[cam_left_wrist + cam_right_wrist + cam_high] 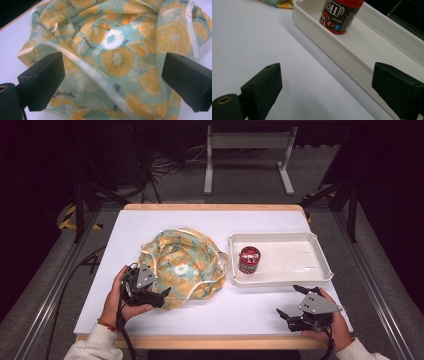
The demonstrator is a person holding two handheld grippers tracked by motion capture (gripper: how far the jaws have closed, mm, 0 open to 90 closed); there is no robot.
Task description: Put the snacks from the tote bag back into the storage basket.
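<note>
Left gripper (159,296) at the near edge of the fruit-print cloth (182,267), left of the white tray (320,257); jaws wide, holding nothing. Right gripper (295,304) near the tray, wide, empty. Risk: pinching only a thin fold, so the cloth slips or drags against the tray holding the M&M's tub (249,259).

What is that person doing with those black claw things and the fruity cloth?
A person sits at a white table with a gripper in each hand. The left gripper, jaws open, is at the near edge of a crumpled cloth printed with orange and kiwi slices, seemingly about to grab it. The right gripper is open too, above the table just in front of a white tray. A red M&M's tub stands in that tray.
</note>
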